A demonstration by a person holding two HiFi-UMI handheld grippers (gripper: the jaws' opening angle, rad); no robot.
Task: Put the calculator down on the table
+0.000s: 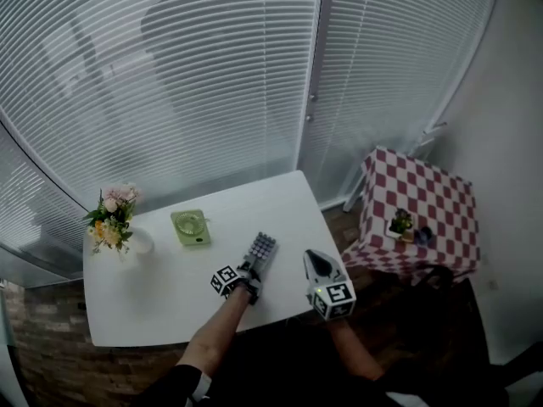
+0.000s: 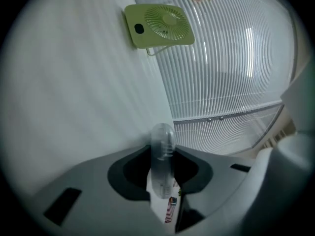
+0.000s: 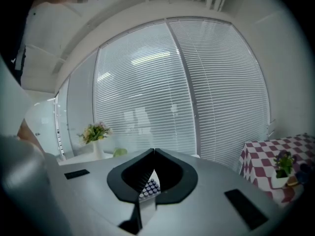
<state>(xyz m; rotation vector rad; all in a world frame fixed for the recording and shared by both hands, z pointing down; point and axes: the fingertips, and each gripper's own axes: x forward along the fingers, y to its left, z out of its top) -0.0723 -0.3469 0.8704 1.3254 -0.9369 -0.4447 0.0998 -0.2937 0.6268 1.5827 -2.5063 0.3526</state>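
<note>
The calculator [image 1: 261, 248], grey with rows of keys, is over the front part of the white table [image 1: 161, 291]. My left gripper [image 1: 252, 270] is shut on its near end. In the left gripper view the calculator [image 2: 162, 154] shows edge-on between the pads, flat to the tabletop [image 2: 74, 107]; whether it touches the table I cannot tell. My right gripper [image 1: 315, 259] hangs just off the table's front right edge, apart from the calculator. Its jaws meet at the tips [image 3: 154, 150] with nothing held, and the calculator's keys [image 3: 148, 187] show beyond them.
A green flat fan [image 1: 191, 227] [image 2: 160, 23] lies on the table's back middle. A vase of flowers [image 1: 114, 223] [image 3: 96, 133] stands at the back left corner. A red-checked side table [image 1: 420, 214] [image 3: 275, 151] with a small plant stands to the right. Blinds close the back.
</note>
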